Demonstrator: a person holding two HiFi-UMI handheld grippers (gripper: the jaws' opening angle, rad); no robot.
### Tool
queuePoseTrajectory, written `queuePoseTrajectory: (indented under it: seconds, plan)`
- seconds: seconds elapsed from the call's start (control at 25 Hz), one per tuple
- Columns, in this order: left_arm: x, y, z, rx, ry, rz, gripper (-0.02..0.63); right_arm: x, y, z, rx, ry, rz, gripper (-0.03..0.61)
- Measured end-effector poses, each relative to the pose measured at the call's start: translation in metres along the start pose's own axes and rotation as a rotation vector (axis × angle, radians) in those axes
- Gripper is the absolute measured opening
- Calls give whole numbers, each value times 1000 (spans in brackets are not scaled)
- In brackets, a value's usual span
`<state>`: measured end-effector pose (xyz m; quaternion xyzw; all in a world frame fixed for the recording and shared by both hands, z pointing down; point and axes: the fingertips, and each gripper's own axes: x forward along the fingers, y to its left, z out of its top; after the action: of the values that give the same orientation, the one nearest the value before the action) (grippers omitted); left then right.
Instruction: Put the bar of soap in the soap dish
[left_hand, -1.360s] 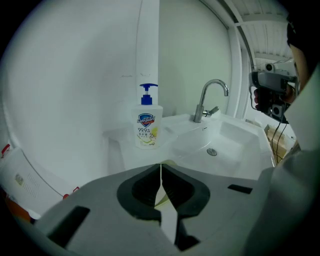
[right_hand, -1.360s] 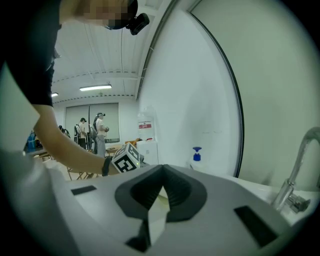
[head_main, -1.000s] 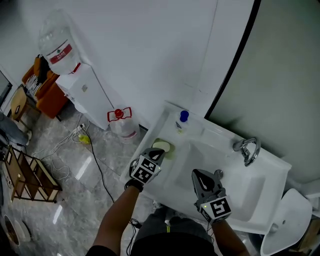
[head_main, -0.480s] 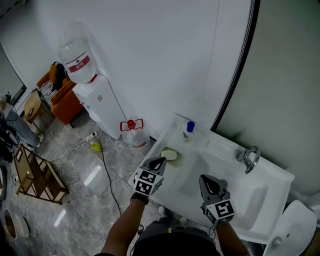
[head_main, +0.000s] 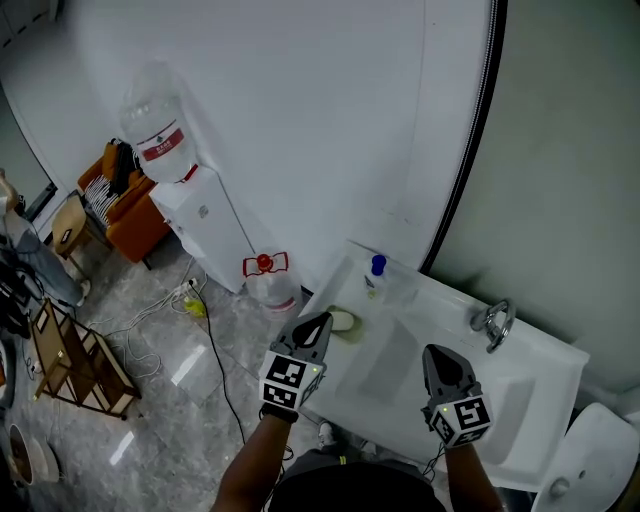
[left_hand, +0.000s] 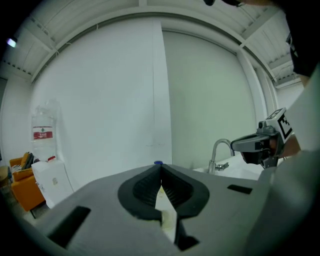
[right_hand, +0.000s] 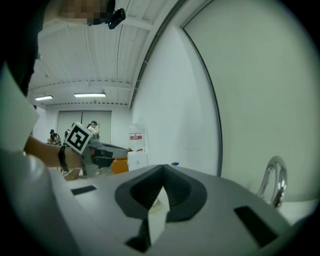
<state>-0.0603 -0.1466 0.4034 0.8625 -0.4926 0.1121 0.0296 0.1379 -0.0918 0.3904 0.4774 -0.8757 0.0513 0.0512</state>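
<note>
Water dispenser (head_main: 190, 205): far left against the white wall, with an upturned bottle on top.
Jug (head_main: 268, 283): on the floor, red-capped, between the dispenser and the worktop (head_main: 430, 290).
Left tongs (head_main: 320, 322): I hold them over the worktop's left front edge, pressed together at the tips with nothing between them (their own view (left_hand: 160, 169) shows the pads meeting). They point towards the soap. From the head view the tips sit just beside it, though I cannot tell whether they touch.
Bar of soap (head_main: 342, 320): pale and oval, lying in the soap dish (head_main: 354, 333) and held by neither pair of tongs.
Soap dish: greenish, on the left front corner of the white worktop.
Bottle (head_main: 376, 275): blue cap, upright at the back of the worktop near the wall, beyond the soap dish. Its cap just shows over the left tongs' tips in their own view.
Right tongs (head_main: 436, 358): also pressed together and holding nothing (right_hand: 162, 169). I hold them over the front of the basin, well apart from the dish.
Faucet (head_main: 492, 322): chrome, curved, at the back right of the worktop, to the right of the right tongs.
</note>
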Motion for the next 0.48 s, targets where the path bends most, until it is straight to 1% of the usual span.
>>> queuePoseTrajectory:
  seconds: [0.2,0.32,0.48]
  plan:
    - [-17,2,40,39,-102,22,20,-12,-21,18,-12,-40,-54,14]
    - [-27,5,56,57,-163,43,20,-17,-30,21,-12,-48,-89,14]
    - [-41,7,69,56,-218,49,20,-21,-34,25,-13,-53,-116,14]
